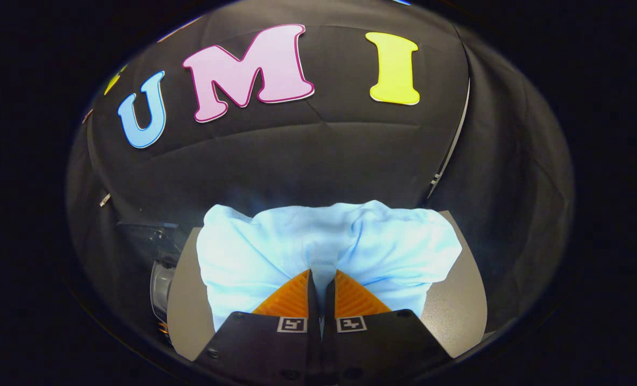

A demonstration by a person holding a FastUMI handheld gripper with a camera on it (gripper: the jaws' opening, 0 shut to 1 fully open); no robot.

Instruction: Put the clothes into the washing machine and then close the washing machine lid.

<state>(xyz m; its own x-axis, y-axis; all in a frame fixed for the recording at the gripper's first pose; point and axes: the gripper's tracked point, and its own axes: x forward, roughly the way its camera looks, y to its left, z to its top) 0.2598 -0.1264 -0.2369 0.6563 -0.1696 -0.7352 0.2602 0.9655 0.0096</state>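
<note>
Our tongs (pixel 321 279) are pinching a fold of the light blue cloth (pixel 275 241), which bunches just ahead of them over the grey table (pixel 452 305). We think we are at the picking-up step. Next we carry it to the washing machine (pixel 160 284), off to the left.

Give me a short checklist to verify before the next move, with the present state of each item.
1. Fingers closed on the cloth: ok. The gripper pinches a fold of the light blue garment between both fingers.
2. Fold held firmly enough: cannot tell; only a thin fold sits between them.
3. Whole garment lifted off the grey table: cannot tell; it spreads wide just ahead of the fingers.
4. Washing machine located: cannot tell; a dark, partly clear object stands beside the table.
5. Lid open: cannot tell.
</note>
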